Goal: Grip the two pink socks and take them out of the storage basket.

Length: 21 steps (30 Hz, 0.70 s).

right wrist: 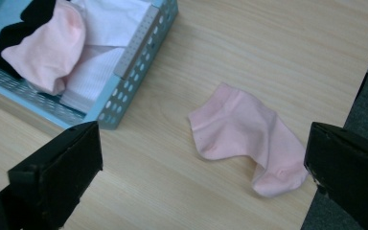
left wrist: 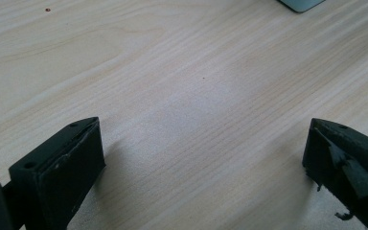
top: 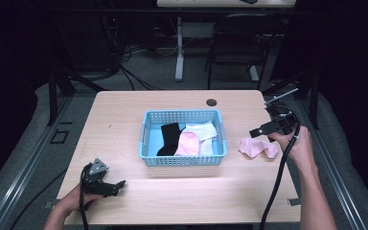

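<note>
A pink sock (top: 258, 147) (right wrist: 247, 132) lies flat on the wooden table, right of a light blue basket (top: 148, 136) (right wrist: 129, 72). Inside the basket lie a black sock (top: 169, 138), a pink sock (top: 188, 143) (right wrist: 48, 48) and a white sock (top: 202, 132) (right wrist: 105, 28). My right gripper (top: 264, 130) (right wrist: 201, 177) hovers above the loose pink sock, jaws wide apart and empty. My left gripper (top: 117, 187) (left wrist: 203, 167) rests low at the table's front left, open over bare wood.
The table's right edge (right wrist: 345, 115) runs close beside the loose sock. A dark round hole (top: 212, 102) sits in the table behind the basket. A chair (top: 239, 43) and table legs stand on the floor beyond.
</note>
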Motion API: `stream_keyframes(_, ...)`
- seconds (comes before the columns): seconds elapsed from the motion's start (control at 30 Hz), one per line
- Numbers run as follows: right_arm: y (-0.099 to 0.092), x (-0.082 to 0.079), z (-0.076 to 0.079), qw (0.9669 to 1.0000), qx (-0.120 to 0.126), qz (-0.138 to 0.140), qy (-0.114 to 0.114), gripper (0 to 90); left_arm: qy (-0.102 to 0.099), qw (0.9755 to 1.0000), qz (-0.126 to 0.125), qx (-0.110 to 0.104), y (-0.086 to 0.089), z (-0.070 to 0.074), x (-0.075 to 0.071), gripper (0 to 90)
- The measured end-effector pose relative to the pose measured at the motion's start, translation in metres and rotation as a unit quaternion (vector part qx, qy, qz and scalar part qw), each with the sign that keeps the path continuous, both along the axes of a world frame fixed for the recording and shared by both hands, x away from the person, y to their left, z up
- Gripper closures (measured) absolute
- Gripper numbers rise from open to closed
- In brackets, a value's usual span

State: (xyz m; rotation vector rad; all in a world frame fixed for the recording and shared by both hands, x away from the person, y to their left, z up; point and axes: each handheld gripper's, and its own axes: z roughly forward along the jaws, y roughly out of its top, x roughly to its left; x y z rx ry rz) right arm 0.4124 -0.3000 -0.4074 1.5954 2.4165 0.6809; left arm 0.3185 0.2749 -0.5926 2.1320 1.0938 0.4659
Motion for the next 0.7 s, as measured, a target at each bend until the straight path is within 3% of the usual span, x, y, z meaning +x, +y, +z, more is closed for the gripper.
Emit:
stream_keyframes(0.2, 0.026, -0.002, 0.013, 0.9993, -0.015, 0.032, -0.012, 0.0, 0.0, 1.0, -0.002, 0.001, 0.0, 0.0, 0.0, 0.3)
stream_keyframes(0.27, 0.03, -0.001, 0.013, 0.9991, -0.014, 0.038, -0.016, 0.0, 0.0, 1.0, 0.0, 0.0, 0.0, 0.0, 0.0, 0.3)
stream_keyframes(0.47, 0.064, 0.005, 0.015, 0.9972, -0.024, 0.07, -0.014, 0.0, 0.0, 1.0, -0.001, 0.001, 0.0, 0.0, 0.0, 0.3)
stream_keyframes(0.7, 0.086, 0.01, 0.016, 0.9951, -0.031, 0.092, -0.017, 0.0, 0.0, 1.0, 0.0, 0.0, 0.0, 0.0, 0.0, 0.3)
